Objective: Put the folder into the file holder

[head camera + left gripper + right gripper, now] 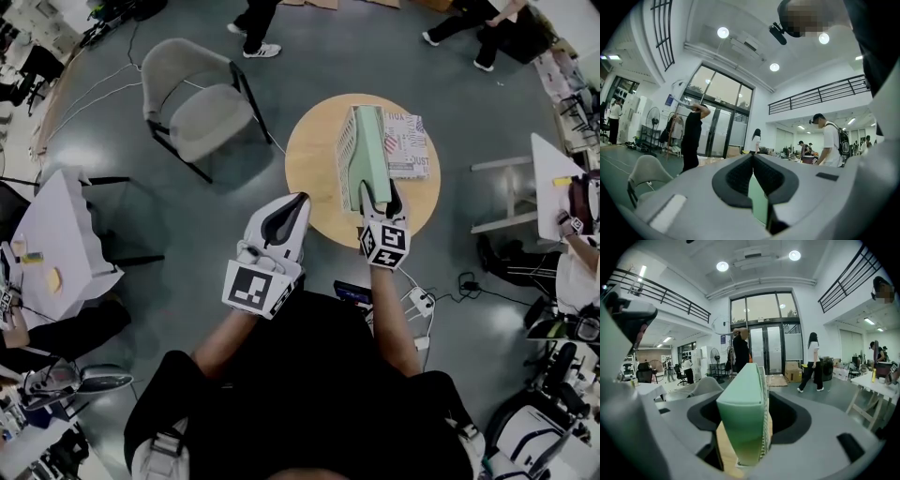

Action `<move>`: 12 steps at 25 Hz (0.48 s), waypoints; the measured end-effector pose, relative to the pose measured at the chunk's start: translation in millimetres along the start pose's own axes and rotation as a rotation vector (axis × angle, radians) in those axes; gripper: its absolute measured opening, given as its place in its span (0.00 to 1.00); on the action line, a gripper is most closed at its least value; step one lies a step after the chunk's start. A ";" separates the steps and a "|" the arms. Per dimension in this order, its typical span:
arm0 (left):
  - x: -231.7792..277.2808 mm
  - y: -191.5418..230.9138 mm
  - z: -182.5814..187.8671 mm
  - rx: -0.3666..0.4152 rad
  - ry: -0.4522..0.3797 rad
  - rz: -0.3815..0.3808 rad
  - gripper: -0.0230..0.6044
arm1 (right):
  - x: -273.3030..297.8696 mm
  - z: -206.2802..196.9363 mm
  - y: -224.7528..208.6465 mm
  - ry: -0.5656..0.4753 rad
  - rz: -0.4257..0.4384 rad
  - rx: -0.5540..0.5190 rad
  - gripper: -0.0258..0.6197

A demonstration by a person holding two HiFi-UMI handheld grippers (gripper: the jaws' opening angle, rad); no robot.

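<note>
The right gripper stands at the near edge of the round table, its jaws spread wide. The green folder is upright between them, and in the right gripper view a gap shows on each side, so the pads are not pressing on it. The folder sits in the white mesh file holder at the middle of the table. Only the holder's right wall and a strip of its base show in the right gripper view, because the folder covers the rest. The foot of the folder is cut off by the gripper body.

The left gripper hangs just off the table's near left edge, its jaws closed tip to tip on nothing.

On the table, touching the far right side of the holder, lies a flat printed thing; whether it is a book or a box cannot be told.

The table top is pale wood on a glossy grey floor. A grey chair stands left of the table, and a power strip with cables lies on its near right. White tables stand further off on both sides. Glass doors, a railed upper gallery and standing people lie beyond.
</note>
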State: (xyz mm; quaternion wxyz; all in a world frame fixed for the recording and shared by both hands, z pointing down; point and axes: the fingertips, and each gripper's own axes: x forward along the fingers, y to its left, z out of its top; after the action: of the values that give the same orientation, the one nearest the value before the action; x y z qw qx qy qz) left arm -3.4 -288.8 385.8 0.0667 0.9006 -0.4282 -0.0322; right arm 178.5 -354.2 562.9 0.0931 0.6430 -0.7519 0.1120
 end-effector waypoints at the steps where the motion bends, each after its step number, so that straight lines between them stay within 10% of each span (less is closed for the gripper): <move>1: -2.0 -3.8 0.8 0.002 -0.003 -0.001 0.05 | -4.1 0.6 0.0 -0.002 0.002 0.002 0.46; 12: -31.4 -42.1 -1.9 0.008 -0.021 0.005 0.05 | -60.7 -2.4 4.2 -0.021 0.036 0.036 0.42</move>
State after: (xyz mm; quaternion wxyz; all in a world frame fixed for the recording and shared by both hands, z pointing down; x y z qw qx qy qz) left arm 9.3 -238.0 381.5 0.0586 0.8994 -0.4314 -0.0400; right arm 183.8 -295.4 547.8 0.0717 0.6322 -0.7621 0.1201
